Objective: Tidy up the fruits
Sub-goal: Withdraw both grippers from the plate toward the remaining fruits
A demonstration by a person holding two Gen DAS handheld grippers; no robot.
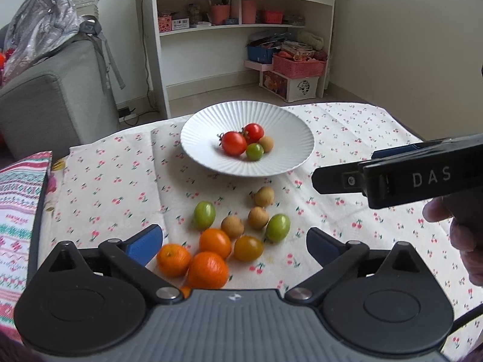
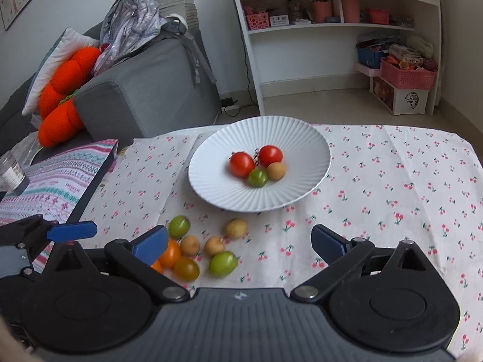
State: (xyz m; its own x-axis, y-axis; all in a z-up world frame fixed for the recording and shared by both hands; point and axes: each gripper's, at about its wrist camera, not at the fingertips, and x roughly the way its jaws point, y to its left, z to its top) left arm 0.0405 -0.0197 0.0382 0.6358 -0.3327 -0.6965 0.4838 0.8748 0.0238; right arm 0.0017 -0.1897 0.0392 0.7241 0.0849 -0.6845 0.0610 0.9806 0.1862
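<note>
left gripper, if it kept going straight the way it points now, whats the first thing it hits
Most likely the loose fruit on the cloth: the orange tomatoes lie right between the open left gripper fingers, ahead of the white plate. Depth is hard to judge here.

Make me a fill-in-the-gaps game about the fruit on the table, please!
1. The white plate holds ____ pieces of fruit.
2. In the plate, the two tomatoes are coloured ____.
3. The three oranges lie on the cherry-print ____.
4. Both the left gripper and the right gripper are ____, holding nothing.

Missing words: four; red; cloth; open
</note>
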